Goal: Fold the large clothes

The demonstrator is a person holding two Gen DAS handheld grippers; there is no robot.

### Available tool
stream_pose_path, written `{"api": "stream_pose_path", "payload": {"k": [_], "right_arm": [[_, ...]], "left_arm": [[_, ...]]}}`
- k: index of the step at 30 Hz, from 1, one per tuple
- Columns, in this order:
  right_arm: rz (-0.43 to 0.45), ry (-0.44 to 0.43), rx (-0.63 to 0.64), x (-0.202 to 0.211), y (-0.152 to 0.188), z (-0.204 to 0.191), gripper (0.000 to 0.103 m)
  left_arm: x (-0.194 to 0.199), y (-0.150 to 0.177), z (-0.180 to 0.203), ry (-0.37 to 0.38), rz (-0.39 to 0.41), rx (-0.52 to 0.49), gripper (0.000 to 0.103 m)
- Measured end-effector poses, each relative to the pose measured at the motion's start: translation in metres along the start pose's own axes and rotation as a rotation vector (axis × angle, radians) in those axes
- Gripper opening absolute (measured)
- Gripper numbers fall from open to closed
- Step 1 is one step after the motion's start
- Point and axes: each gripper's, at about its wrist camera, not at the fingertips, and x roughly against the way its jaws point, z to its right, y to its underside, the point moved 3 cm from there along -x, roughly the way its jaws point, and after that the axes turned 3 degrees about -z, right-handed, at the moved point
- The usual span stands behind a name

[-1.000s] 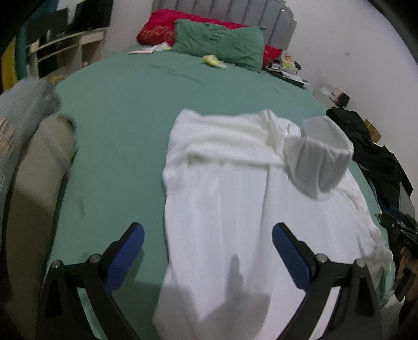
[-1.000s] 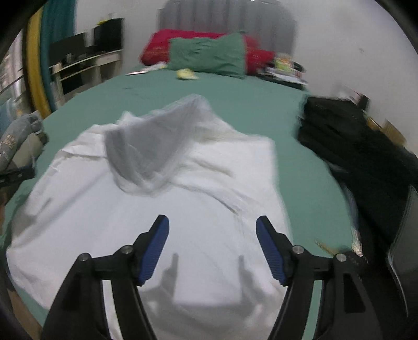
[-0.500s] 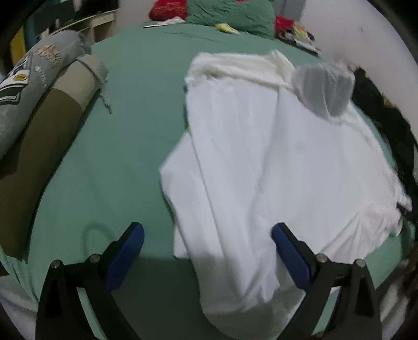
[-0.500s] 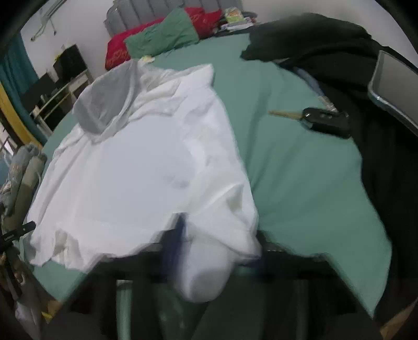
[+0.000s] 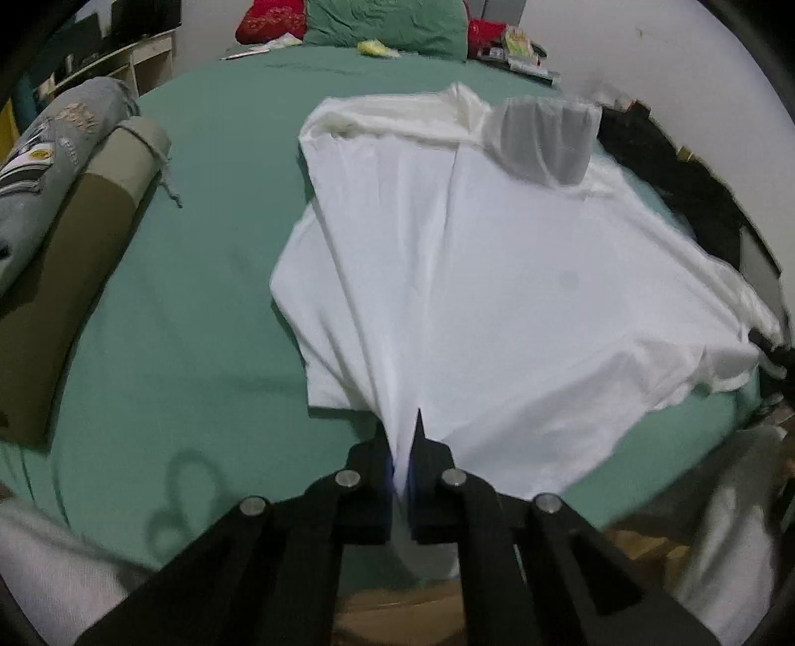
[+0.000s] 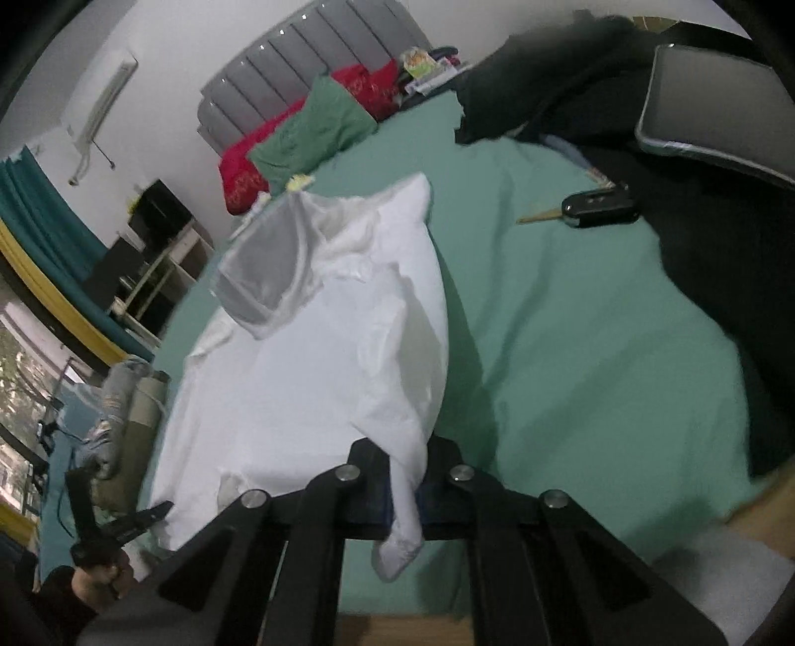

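A large white hooded garment lies spread on the green bed sheet, with its grey-lined hood at the far end. My left gripper is shut on the garment's near hem, and the cloth fans out from it. My right gripper is shut on another near corner of the white garment, and a bunch of cloth hangs below the jaws. The hood lies at the far left in the right wrist view. The left gripper shows at the lower left there.
Rolled olive and grey denim clothes lie at the left of the bed. Black clothes, a dark tablet and a car key lie at the right. Green and red pillows stand by the headboard.
Both grippers were open above the garment. They came down to the bed's near edge and shut on the garment's near corners, pulling the cloth taut toward me.
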Motion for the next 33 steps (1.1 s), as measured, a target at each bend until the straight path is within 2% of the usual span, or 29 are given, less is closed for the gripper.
{"api": "stream_pose_path", "payload": {"k": [6, 12, 20, 25, 28, 33], "right_arm": [[0.047, -0.043, -0.020, 0.058, 0.008, -0.005, 0.005], [0.091, -0.082, -0.002, 0.110, 0.021, -0.018, 0.005], [0.149, -0.142, -0.003, 0.157, 0.019, -0.043, 0.005], [0.201, -0.195, -0.010, 0.156, -0.009, -0.052, 0.006], [0.247, -0.212, 0.005, 0.144, -0.045, -0.061, 0.006], [0.318, -0.211, 0.034, 0.110, -0.109, -0.076, 0.006]], "left_arm": [[0.052, 0.009, -0.011, 0.062, 0.059, 0.029, 0.003], [0.103, 0.010, -0.014, 0.093, 0.121, 0.037, 0.003], [0.146, -0.008, -0.019, 0.135, 0.152, 0.061, 0.003], [0.154, -0.049, -0.018, 0.178, 0.200, 0.094, 0.003], [0.150, -0.092, -0.011, 0.145, 0.252, 0.074, 0.003], [0.131, -0.171, -0.001, 0.158, 0.309, 0.070, 0.003]]}}
